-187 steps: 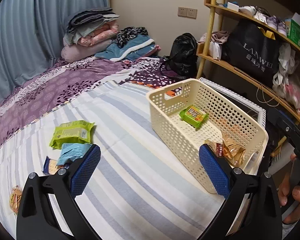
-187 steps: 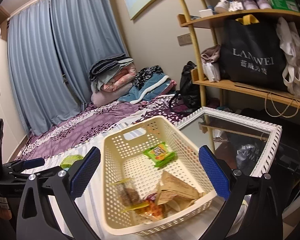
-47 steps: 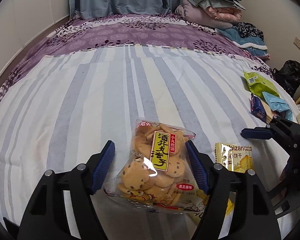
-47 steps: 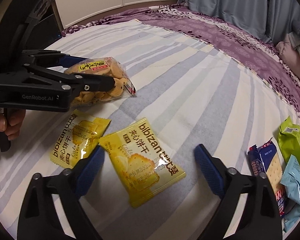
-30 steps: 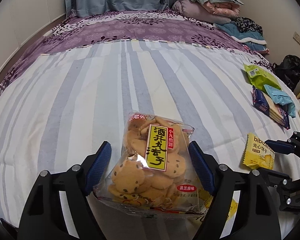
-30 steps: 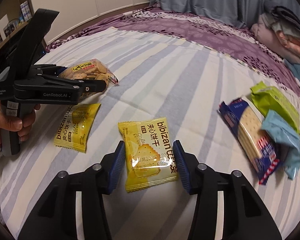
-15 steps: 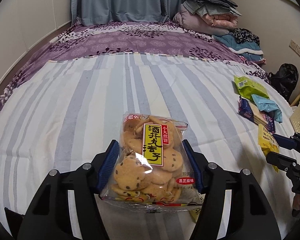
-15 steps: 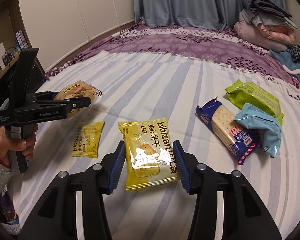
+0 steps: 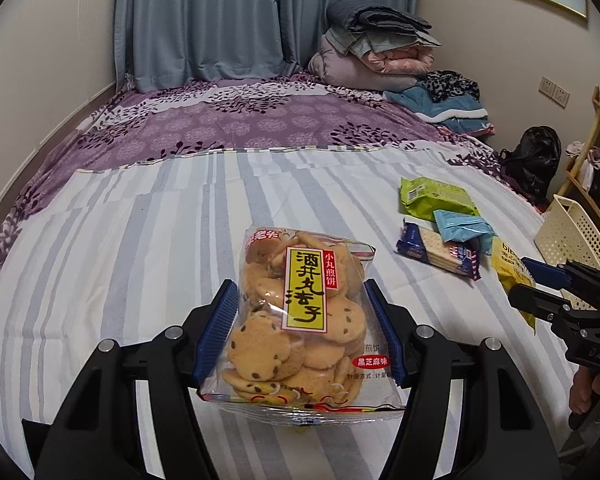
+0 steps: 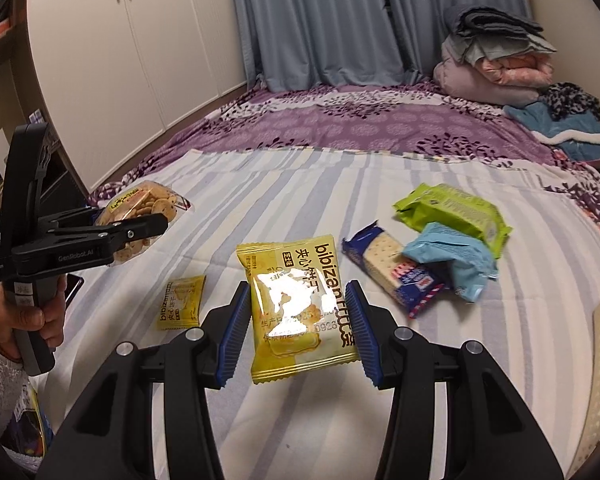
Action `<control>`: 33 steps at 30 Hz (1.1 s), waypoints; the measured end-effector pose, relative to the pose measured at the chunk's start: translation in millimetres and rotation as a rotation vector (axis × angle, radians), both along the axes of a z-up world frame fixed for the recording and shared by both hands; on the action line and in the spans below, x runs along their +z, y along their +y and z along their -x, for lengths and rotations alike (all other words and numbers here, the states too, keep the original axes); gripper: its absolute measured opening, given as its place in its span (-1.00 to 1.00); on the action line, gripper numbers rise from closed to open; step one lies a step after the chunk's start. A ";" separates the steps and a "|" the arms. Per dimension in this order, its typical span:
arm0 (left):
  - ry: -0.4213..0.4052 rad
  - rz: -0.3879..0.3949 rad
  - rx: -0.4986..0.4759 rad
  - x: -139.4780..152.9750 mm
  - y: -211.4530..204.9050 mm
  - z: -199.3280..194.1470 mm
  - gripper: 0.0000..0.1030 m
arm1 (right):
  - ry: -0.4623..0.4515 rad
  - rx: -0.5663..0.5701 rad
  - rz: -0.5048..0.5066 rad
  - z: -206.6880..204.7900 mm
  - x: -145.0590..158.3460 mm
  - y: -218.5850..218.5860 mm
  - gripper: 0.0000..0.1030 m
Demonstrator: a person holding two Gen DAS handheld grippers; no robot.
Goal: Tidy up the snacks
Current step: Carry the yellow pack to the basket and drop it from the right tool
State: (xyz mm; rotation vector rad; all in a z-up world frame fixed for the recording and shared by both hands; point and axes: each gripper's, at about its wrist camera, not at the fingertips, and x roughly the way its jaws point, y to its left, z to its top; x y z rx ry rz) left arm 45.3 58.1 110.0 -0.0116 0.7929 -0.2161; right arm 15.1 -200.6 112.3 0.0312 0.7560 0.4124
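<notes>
The clear bag of round cookies [image 9: 300, 320] sits between the blue pads of the left gripper [image 9: 300, 334], and the pads squeeze it from both sides, so the bag hangs above the striped bed cover [image 9: 140, 240]; these jaws have just been closing in on it, and they pinch it now; the yellow cracker packet [image 10: 300, 308] is held the same way in the right gripper [image 10: 296, 330], whose jaws press on its two side edges and lift it off the bed; past those jaws, to their left, a second small yellow packet [image 10: 182, 302] lies flat on the cover; to their right and farther out, a dark blue cracker pack [image 10: 392, 266], a light blue pack [image 10: 452, 258] and a green pack [image 10: 452, 210] lie bunched up and touching; at the far right edge is the cream basket [image 9: 572, 236] with little holes.
</notes>
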 end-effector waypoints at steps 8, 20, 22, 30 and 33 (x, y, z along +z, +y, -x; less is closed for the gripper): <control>-0.040 -0.007 -0.072 23.0 -38.9 13.9 0.27 | -0.059 -0.116 -0.033 24.4 20.8 -53.9 -0.06; -0.099 -0.027 -0.166 48.4 -88.2 30.8 0.26 | -0.153 -0.324 -0.081 72.2 46.7 -142.1 -0.06; -0.084 -0.025 -0.157 45.7 -87.9 29.7 0.26 | -0.175 -0.367 -0.082 82.0 51.6 -158.0 -0.06; -0.008 -0.028 -0.100 20.3 -68.4 28.9 0.51 | -0.195 -0.553 -0.063 111.9 53.2 -215.1 -0.06; 0.030 -0.029 -0.087 5.9 -62.7 30.0 0.52 | -0.187 -0.624 -0.050 120.7 48.6 -232.4 -0.05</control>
